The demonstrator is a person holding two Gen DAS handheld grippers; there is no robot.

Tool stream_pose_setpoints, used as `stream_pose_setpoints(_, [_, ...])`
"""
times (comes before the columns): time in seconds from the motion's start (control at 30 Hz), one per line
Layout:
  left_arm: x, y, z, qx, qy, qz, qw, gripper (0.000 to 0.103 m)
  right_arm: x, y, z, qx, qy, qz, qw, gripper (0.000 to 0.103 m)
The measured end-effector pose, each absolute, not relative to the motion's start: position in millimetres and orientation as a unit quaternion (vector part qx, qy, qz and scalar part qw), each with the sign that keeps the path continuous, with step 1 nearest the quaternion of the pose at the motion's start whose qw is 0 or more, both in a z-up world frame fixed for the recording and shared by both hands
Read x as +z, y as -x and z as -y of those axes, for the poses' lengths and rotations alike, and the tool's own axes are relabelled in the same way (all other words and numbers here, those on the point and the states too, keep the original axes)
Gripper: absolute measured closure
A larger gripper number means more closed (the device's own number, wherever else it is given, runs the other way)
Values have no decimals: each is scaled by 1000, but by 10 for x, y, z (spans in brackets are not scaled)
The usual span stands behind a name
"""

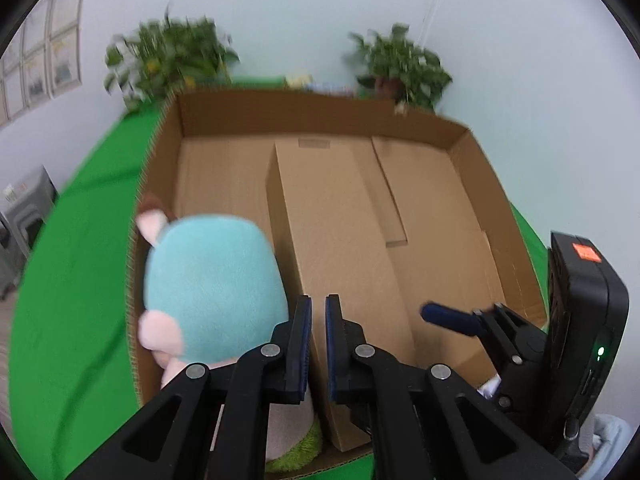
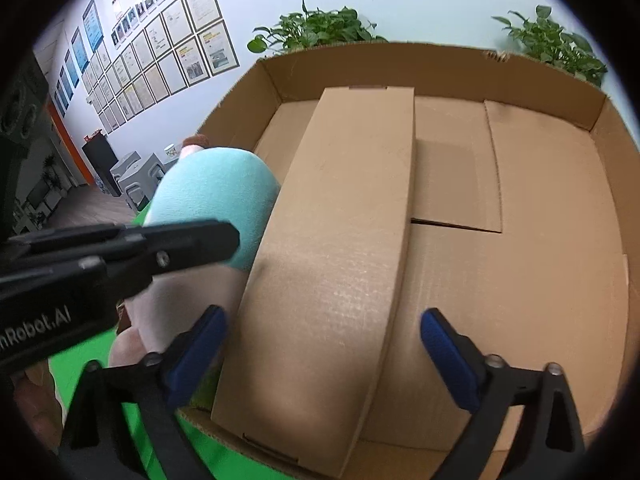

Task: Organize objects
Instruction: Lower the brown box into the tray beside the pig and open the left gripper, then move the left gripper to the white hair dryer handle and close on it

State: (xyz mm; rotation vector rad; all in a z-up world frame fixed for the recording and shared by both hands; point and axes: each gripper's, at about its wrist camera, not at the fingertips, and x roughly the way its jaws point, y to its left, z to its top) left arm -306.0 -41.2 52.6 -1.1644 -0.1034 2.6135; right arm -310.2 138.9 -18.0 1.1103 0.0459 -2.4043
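A large open cardboard box (image 1: 496, 196) (image 2: 612, 184) sits on a green cloth. Inside it, a long closed carton (image 1: 340, 248) (image 2: 340, 240) lies along the middle. A teal and pink plush toy (image 1: 212, 288) (image 2: 216, 188) stands in the box's left part, against the carton. My left gripper (image 1: 318, 344) hovers over the carton's left edge beside the plush, jaws nearly together with nothing between them. My right gripper (image 2: 322, 356) is open wide over the carton's near end and empty; it shows in the left wrist view (image 1: 452, 318).
Two potted plants (image 1: 176, 56) (image 1: 400, 64) stand behind the box on the green cloth (image 1: 76, 280). A white wall with framed papers (image 2: 168, 52) is at the left. Grey cabinets (image 1: 24, 208) stand on the floor to the left.
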Motion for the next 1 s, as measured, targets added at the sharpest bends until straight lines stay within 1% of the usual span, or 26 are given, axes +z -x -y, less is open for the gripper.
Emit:
stream_pose_setpoints(0.03, [572,2994,396,912,388,29,131,89,-161,3063,-1400,-883,-403,-21,241,1])
stream_pose_setpoints(0.07, [619,2923,376,920,371,21,124,70,-143,3022,-1418,-886,-401,-24,233,1])
stream_pose_setpoints(0.1, [656,2853,362,927,356,17,117,57,-126,2974,-1445,-888,-397,-27,231,1])
stream_pose_setpoints(0.13, [695,2771,350,935,339,14,104,31,-113,2928,-1475,-891,-393,-32,227,1])
stream_pose_setpoints(0.17, [734,2681,338,943,319,12,89,16,-101,2892,-1504,-893,-389,-36,223,1])
stream_pose_setpoints(0.2, [762,2604,331,949,304,11,80,13,-88,2849,-1535,-896,-385,-39,218,1])
stream_pose_setpoints(0.23, [780,2539,316,953,294,10,74,10,-83,2818,-1569,-898,-383,-38,214,1])
stream_pose_setpoints(0.27, [791,2494,303,953,293,10,73,10,-67,2793,-1603,-899,-382,-36,212,1])
stream_pose_setpoints(0.47, [795,2294,273,950,300,31,81,10,-23,2678,-1709,-902,-380,-33,205,1])
stream_pose_setpoints(0.77, [748,2142,156,946,310,26,89,10,-104,2582,-1789,-894,-398,-18,207,1])
stream_pose_setpoints(1.0, [685,2091,106,943,316,29,100,10,-138,2461,-1842,-897,-393,-23,200,1])
